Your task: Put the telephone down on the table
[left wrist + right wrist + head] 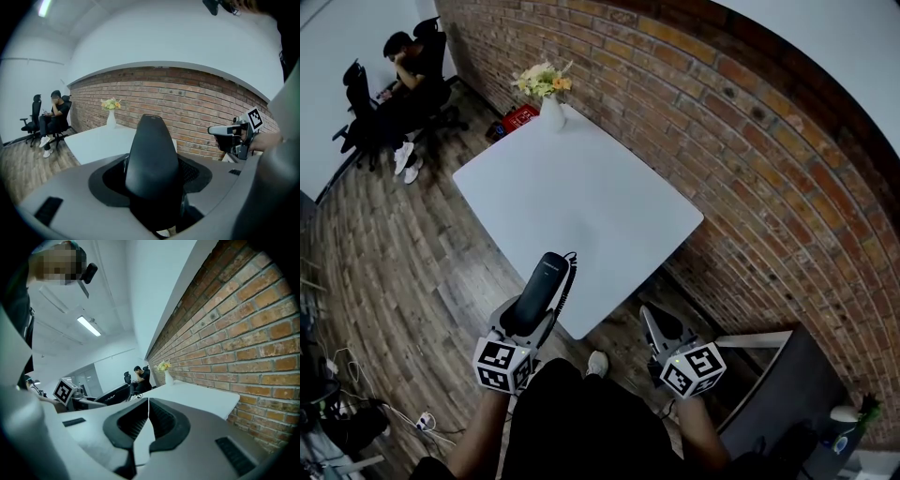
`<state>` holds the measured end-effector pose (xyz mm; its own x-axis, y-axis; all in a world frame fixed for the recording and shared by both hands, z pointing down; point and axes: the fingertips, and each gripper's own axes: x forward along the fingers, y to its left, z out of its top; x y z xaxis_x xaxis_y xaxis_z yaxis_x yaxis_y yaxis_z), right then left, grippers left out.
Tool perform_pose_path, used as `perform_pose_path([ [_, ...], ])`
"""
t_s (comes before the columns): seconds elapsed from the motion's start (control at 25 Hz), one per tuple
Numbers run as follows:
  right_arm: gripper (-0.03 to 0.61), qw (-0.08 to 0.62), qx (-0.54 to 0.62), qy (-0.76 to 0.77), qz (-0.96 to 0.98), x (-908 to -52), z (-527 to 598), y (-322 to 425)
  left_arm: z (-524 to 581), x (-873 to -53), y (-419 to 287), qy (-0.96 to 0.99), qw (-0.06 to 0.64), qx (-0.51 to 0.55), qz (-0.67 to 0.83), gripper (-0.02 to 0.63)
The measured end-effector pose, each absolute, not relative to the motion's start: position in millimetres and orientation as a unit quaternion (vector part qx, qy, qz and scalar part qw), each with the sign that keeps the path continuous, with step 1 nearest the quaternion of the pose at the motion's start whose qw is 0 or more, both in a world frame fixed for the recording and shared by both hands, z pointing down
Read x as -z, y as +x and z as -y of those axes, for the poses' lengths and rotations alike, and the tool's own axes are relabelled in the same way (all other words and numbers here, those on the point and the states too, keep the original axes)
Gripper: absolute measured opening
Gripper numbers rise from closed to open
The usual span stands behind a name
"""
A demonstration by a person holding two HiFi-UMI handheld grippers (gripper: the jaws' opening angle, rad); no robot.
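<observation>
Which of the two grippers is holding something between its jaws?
The left gripper: it grips the black telephone handset. The right gripper has its jaws closed together, with nothing between them.

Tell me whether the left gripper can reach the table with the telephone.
Probably yes: the left gripper, shut on the telephone, is at the table's near corner; the vase stands far off.
</observation>
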<state>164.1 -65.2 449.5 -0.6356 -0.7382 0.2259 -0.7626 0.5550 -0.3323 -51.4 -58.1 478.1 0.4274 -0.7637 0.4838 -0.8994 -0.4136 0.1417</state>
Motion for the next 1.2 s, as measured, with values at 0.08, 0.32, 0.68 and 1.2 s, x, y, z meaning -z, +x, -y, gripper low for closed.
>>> perform_pose_path([
  [0.08,0.022,0.03,-0.203,0.422,0.883,-449.8,70.7,163.4,63.1,-478.9,-48.8,0.823,0.194,-0.177,0.504,0.278],
  [0.32,0.021,0.039,-0.204,0.414,0.886,-449.3,81.4,150.4,71.9,-485.2,-48.1,0.827,0.195,-0.182,0.495,0.278],
  [0.68,0.022,0.048,-0.208,0.424,0.88,-457.4,98.1,128.2,94.4,-507.5,-52.2,0.839,0.203,-0.191,0.468,0.278],
  [1.2,0.022,0.066,-0.213,0.461,0.859,-471.0,119.5,112.2,133.1,-571.5,-48.9,0.854,0.215,-0.232,0.412,0.278],
])
